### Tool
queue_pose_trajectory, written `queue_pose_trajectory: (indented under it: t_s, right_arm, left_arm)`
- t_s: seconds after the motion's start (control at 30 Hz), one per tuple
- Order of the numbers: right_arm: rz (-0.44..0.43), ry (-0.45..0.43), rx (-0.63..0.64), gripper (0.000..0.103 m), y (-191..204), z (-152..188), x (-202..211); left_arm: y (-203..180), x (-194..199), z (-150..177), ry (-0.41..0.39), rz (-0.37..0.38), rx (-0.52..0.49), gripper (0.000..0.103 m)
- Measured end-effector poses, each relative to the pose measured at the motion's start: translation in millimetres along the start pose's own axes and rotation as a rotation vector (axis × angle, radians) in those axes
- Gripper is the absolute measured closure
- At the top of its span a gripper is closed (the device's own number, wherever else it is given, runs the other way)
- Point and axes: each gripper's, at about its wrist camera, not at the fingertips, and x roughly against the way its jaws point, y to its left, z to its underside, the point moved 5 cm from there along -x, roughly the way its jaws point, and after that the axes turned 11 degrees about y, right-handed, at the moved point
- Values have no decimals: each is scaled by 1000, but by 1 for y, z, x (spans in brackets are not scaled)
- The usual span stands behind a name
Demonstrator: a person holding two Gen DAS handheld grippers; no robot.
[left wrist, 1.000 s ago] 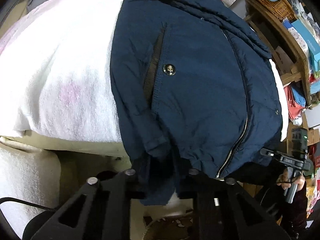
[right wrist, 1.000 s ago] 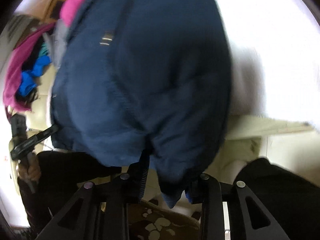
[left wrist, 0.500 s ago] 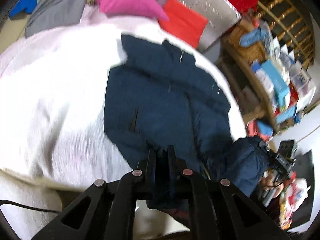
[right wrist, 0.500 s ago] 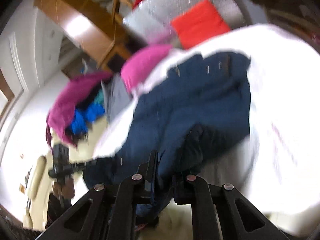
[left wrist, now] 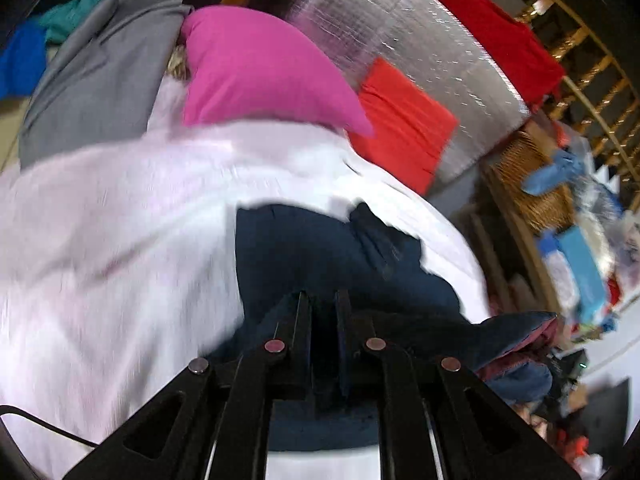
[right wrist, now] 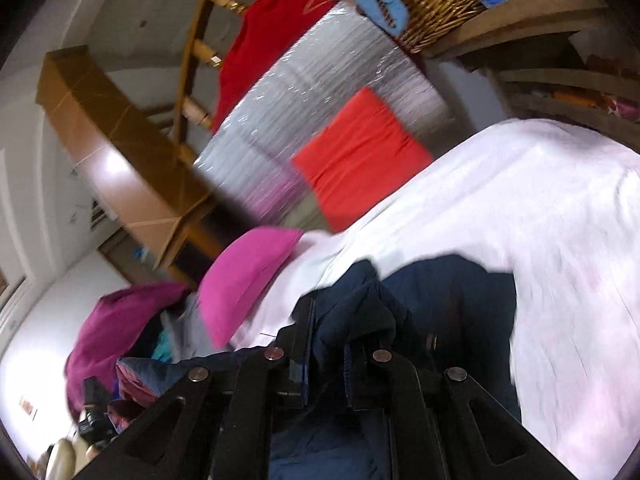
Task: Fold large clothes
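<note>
Between both sets of fingers: navy jacket (left wrist: 320, 248) hem, pinched tight by left gripper (left wrist: 322, 300) and right gripper (right wrist: 328, 328). Its body lies ahead of them on the white bedspread (left wrist: 100, 220), 2 grippers equally near.

Navy jacket (left wrist: 320, 248), white sheet (left wrist: 120, 240), pink pillow (left wrist: 256, 72).
</note>
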Motion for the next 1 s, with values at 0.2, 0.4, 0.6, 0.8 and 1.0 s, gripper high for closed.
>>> queue_pose_trajectory:
  t_s: [0.2, 0.4, 0.6, 0.8, 1.0]
  right_arm:
    - [57, 27, -80, 90, -43, -45, -73]
    - [111, 67, -92, 90, -65, -66, -127]
    - [114, 116, -192, 88, -97, -67, -161]
    - [-12, 150, -315, 81, -123, -66, -165]
    - [-142, 66, -336, 20, -114, -72, -131]
  left_arm:
    - [16, -75, -58, 43, -36, 57, 93]
    - [33, -128, -86, 66, -74, 87, 92]
    - [37, -155, -98, 62, -88, 73, 89]
    - [38, -160, -91, 18, -93, 60, 87]
    - [44, -95, -90, -179, -24, 156, 19]
